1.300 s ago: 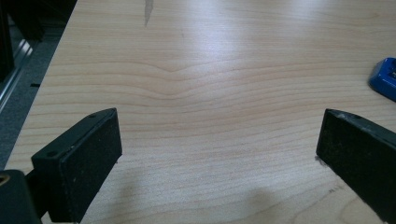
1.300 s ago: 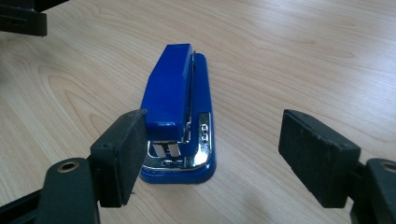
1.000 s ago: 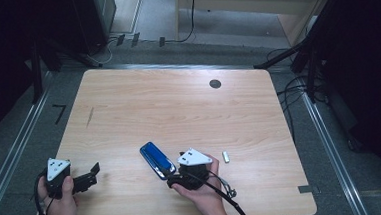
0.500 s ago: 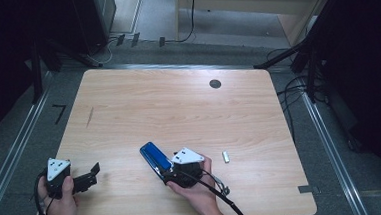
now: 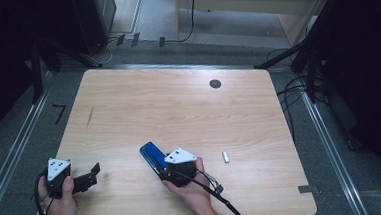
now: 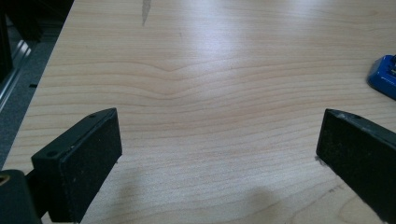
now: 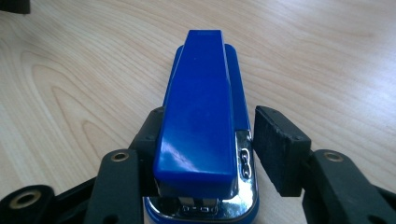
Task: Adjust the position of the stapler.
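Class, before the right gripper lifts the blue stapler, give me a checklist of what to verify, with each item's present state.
1. Stapler between the right gripper jaws, which have just been closing: ok.
2. Both pads pressing on it: not ok, a gap shows at the right-hand pad.
3. Stapler flat on the table: ok.
4. Left gripper open, apart from the stapler: ok.
5. Small white piece out of the way: ok.

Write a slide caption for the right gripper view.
Right gripper jaws closing around a blue stapler lying on the wooden table, a small gap left at one pad.
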`<action>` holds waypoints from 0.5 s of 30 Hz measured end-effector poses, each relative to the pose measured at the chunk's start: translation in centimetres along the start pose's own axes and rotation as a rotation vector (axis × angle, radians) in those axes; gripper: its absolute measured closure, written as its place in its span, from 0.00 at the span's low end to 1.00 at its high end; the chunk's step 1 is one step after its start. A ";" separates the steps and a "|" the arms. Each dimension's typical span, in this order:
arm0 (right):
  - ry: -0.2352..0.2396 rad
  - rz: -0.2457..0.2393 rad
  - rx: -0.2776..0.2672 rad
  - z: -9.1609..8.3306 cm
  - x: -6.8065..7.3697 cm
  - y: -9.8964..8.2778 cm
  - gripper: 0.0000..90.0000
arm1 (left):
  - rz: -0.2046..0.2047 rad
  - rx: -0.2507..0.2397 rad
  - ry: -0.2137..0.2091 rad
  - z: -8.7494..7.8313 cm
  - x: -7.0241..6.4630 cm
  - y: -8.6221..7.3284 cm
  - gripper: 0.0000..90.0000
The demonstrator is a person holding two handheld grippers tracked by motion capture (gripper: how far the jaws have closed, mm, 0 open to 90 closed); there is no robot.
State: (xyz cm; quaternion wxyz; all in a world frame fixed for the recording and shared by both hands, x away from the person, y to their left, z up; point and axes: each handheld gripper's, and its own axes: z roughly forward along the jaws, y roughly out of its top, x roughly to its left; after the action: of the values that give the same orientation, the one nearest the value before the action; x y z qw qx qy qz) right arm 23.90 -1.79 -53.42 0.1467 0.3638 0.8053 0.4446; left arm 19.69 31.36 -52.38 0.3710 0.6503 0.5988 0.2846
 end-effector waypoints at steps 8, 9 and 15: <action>-0.055 -0.039 -0.010 0.4 0.7 0.2 0.59 | 0.004 0.003 0.000 0.0 0.0 0.0 0.00; -0.058 -0.046 -0.011 0.4 0.8 0.2 0.63 | 0.007 0.002 -0.002 0.0 0.0 0.0 0.00; -0.014 -0.029 -0.014 0.8 0.9 0.4 0.71 | 0.008 0.005 -0.004 0.1 -0.1 0.0 0.00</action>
State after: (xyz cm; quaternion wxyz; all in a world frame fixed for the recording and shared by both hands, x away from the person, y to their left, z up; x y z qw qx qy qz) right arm 23.93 -0.56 -53.45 0.1610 0.3541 0.8064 0.4454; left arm 19.74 31.30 -52.39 0.3693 0.6541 0.5963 0.2833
